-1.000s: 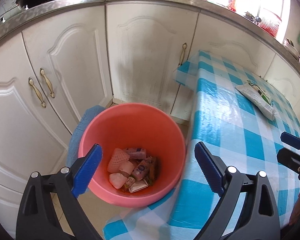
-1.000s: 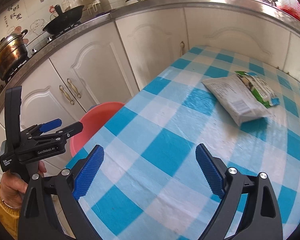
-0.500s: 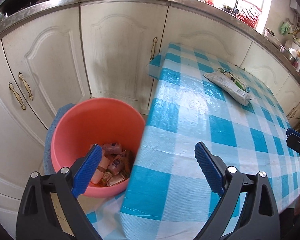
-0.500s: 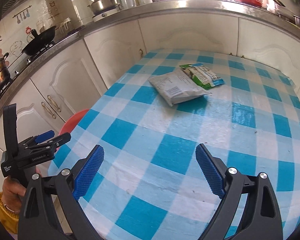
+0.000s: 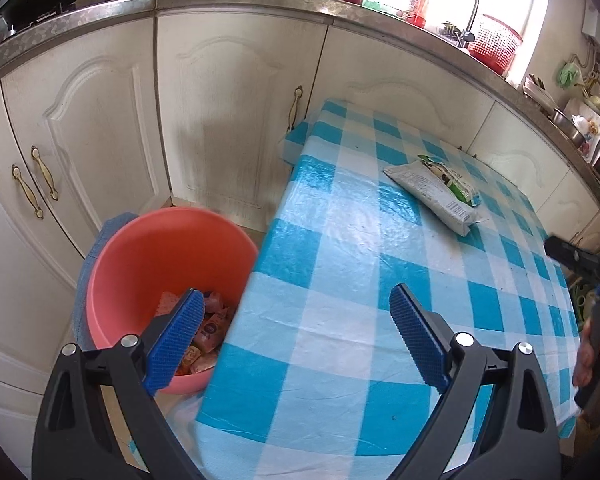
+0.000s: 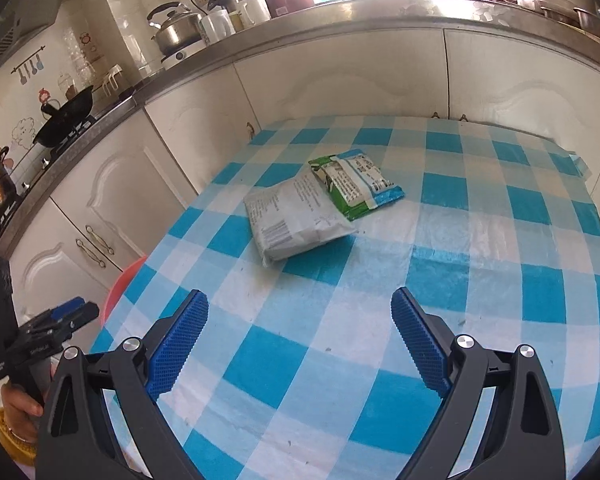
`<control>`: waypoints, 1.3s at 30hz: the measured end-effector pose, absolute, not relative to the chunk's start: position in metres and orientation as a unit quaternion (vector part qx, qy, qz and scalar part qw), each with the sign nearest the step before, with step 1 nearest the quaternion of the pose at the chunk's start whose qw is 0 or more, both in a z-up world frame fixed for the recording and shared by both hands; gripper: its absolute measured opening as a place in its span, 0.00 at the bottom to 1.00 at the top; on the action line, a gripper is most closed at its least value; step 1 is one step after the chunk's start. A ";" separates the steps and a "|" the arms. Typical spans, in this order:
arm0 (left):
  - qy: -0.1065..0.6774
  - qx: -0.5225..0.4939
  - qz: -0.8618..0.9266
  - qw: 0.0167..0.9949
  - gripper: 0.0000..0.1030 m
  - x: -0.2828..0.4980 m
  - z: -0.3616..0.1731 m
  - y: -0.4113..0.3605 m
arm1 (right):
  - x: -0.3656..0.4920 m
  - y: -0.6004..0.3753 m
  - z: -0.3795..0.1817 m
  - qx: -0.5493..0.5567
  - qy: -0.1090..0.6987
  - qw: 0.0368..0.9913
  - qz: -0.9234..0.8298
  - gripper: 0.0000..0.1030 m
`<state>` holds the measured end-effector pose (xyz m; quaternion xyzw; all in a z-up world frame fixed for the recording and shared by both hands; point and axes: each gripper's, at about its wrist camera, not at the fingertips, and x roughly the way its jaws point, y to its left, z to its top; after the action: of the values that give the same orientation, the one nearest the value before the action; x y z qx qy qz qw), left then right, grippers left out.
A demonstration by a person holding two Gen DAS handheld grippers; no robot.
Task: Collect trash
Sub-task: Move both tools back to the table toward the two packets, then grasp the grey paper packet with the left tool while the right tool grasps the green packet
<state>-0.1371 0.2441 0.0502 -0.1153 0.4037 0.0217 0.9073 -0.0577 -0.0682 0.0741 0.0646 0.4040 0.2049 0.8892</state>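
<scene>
table (image 6: 440, 280): more of the blue-checked cloth fills my views than a second ago | bucket (image 5: 140, 256): pink, on the floor beside the table, slid left in my left view, wrappers inside | packets (image 6: 300, 216): two touching mid-table, now more central ahead | right gripper (image 6: 300, 336): jaws wide apart, empty | left gripper (image 5: 296, 336): same, spread, empty

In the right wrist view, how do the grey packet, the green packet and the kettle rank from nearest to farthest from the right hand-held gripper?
From the right hand-held gripper, open above the table:
1. Grey packet, ahead on the cloth, a little to the left.
2. Green packet, just behind it, partly under its far edge.
3. Kettle, far off on the counter, upper left.
</scene>
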 end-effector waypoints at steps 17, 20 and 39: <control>0.415 -0.110 -0.048 0.902 0.91 -0.087 0.055 0.182 | 0.067 -0.075 0.027 0.194 0.463 0.821 0.274 0.46; 0.420 -0.106 -0.051 0.900 0.91 -0.082 0.053 0.175 | 0.076 -0.073 0.016 0.213 0.482 0.802 0.280 0.46; 0.425 -0.067 -0.097 0.897 0.91 -0.017 0.040 0.124 | 0.083 -0.077 0.045 0.091 0.425 0.876 0.210 0.86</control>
<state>-0.0174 0.1242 0.0401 -0.0665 0.4252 -0.0972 0.8974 0.0825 -0.0772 0.0446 0.0912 0.4248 0.2098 0.8759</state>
